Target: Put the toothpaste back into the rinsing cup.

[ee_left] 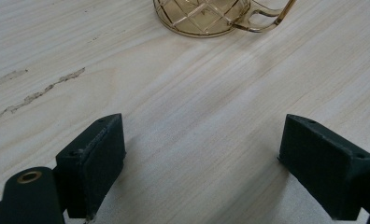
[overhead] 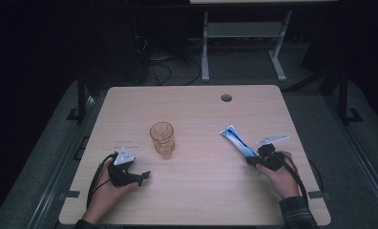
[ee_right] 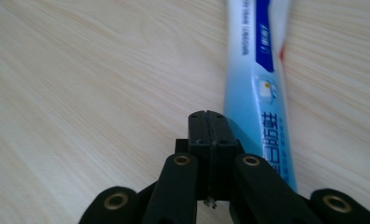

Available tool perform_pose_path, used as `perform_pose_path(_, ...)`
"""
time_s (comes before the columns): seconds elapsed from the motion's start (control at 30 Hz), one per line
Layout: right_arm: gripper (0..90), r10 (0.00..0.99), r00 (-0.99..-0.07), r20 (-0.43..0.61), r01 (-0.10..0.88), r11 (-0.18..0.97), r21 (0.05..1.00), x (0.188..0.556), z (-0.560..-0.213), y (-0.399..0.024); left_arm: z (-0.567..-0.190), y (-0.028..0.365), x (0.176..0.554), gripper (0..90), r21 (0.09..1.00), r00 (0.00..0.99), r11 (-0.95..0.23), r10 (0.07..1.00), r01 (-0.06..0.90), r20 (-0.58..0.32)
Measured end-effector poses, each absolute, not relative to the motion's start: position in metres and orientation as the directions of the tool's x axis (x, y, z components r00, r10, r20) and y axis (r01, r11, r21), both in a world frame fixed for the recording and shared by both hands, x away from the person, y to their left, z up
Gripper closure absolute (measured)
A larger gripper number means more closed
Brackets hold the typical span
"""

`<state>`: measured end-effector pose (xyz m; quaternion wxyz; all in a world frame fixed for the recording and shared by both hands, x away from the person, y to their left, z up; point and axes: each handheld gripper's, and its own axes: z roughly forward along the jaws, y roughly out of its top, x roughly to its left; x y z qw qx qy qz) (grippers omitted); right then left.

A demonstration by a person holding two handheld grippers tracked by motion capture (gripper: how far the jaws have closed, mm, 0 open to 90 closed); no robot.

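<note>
Two tools are at work over a pale wood-grain desk [overhead: 196,191], one in each hand. Right tool [ee_right: 207,122]: jaws clenched pad to pad, with nothing visibly between the pads in the right gripper view. The blue-and-white plastic toothpaste tube [ee_right: 260,84] lies flat on the desk just beside this tool, running forward past its tip on the tube's own long axis; from above, the tube [overhead: 237,140] angles away up and to the left of the right tool [overhead: 252,161]. Whether the tube's near end touches the tool's underside, I cannot tell. Judgement: a closed tool set alongside a flat tube suits nudging or sliding it rather than lifting it. Left tool [ee_left: 199,154]: released, jaws spread wide, pads low over bare desk with nothing between them. Ahead of it, well apart, stands an amber, diamond-patterned glass mug [ee_left: 204,16] with a side handle, upright and apparently empty; in the high view the mug [overhead: 162,138] sits beyond and to the right of the left tool [overhead: 141,176]. Judgement: the open jaws pointed roughly at the mug suit steadying or taking it. Between the two tools the desk is open. A round cable hole [overhead: 226,98] lies far beyond both; the faint scuff marks [ee_left: 38,93] near the left tool obstruct nothing.
</note>
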<state>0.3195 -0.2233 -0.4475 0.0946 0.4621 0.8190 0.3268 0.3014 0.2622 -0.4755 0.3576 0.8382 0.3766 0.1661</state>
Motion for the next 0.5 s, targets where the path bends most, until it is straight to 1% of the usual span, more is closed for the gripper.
perform_pose_path(0.1, 89.3, 0.825, -0.546, 0.147, 0.699, 0.351, 0.623, 0.320, -0.448, -0.228, -0.476, 0.262, 0.301, 13.3, 0.725, 0.661, -0.460, 0.750, 0.513, 0.009)
perform_pose_path(0.3, 84.2, 0.806, -0.566, 0.173, 0.673, 0.332, 0.661, 0.319, -0.438, -0.230, -0.476, 0.262, 0.301, 13.3, 0.725, 0.661, -0.459, 0.751, 0.513, 0.008)
perform_pose_path(0.43, 76.1, 0.796, -0.581, 0.171, 0.651, 0.328, 0.684, 0.323, -0.428, -0.229, -0.476, 0.262, 0.301, 13.3, 0.727, 0.659, -0.456, 0.752, 0.514, 0.006)
perform_pose_path(0.47, 72.9, 0.794, -0.585, 0.167, 0.648, 0.332, 0.686, 0.324, -0.427, -0.228, -0.476, 0.262, 0.301, 13.3, 0.726, 0.660, -0.458, 0.751, 0.513, 0.007)
perform_pose_path(0.5, 67.4, 0.794, -0.590, 0.149, 0.632, 0.339, 0.696, 0.328, -0.423, -0.225, -0.476, 0.262, 0.301, 13.3, 0.726, 0.660, -0.458, 0.751, 0.513, 0.007)
